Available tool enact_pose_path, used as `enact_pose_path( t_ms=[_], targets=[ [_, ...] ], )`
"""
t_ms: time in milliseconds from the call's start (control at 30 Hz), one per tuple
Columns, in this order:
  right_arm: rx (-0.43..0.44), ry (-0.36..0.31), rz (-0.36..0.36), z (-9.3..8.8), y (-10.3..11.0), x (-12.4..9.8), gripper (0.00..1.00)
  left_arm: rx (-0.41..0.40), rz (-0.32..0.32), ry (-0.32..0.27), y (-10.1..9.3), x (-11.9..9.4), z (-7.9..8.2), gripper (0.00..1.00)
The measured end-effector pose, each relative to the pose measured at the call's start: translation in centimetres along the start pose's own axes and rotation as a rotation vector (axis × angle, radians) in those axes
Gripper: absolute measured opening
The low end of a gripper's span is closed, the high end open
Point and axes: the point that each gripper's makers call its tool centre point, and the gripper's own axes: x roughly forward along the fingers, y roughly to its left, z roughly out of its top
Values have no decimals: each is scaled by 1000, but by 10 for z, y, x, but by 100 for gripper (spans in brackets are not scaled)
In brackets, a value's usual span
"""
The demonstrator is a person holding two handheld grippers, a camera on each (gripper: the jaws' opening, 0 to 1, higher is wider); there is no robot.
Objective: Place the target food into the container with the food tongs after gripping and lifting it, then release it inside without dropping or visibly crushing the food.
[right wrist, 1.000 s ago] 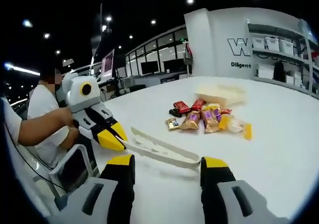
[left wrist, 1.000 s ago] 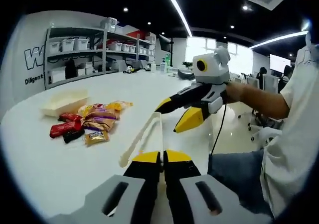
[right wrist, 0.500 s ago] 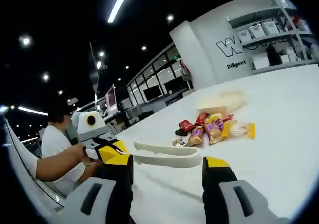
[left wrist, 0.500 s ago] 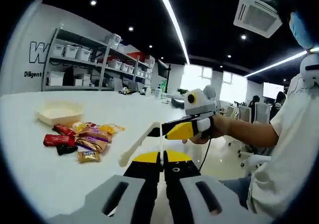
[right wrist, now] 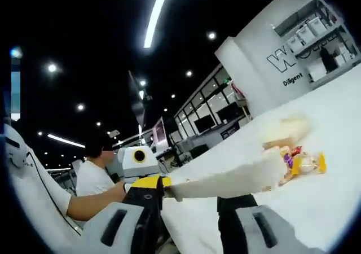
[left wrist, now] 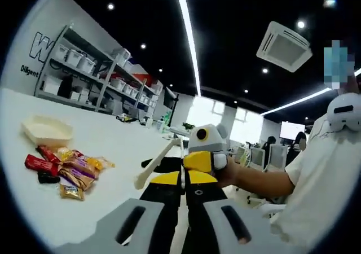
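- The left hand-held gripper [left wrist: 181,182] has its yellow-tipped jaws pressed together on the cream plastic food tongs [left wrist: 153,165], raised above the white table [left wrist: 121,144].
- The right hand-held gripper [right wrist: 189,193] has its jaws apart around the tongs [right wrist: 225,179].
- Wrapped snack packets [left wrist: 63,166] lie heaped just beside the shallow cream container [left wrist: 46,131].

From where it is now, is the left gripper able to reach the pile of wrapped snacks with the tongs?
Probably yes: the left gripper holds the cream plastic tongs, and bare white table lies between them and the wrapped snacks.
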Motion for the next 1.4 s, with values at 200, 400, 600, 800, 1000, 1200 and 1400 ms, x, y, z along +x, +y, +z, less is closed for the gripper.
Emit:
enact_pose_path(
  t_ms=[200, 400, 600, 800, 1000, 1200, 1400],
  targets=[
    [75, -64, 63, 14, 16, -3, 24, -23, -60, -29, -14, 2, 10, 2],
    [79, -38, 44, 16, 19, -6, 20, 2, -59, 25, -17, 8, 6, 2],
    [16, -33, 41, 25, 31, -4, 19, -7, -96, 40, -25, 11, 5, 2],
    [-36, -40, 92, 40, 50, 7, 21, -10, -139, -18, -40, 14, 15, 2],
    [-1, -14, 118, 33, 53, 5, 24, 34, -138, 9, -46, 9, 14, 2],
    [19, 18, 124, 21, 54, 11, 25, 46, -149, 24, -45, 8, 14, 2],
    [43, 25, 140, 20, 56, 14, 27, 59, -158, 12, -46, 7, 19, 2]
  ],
)
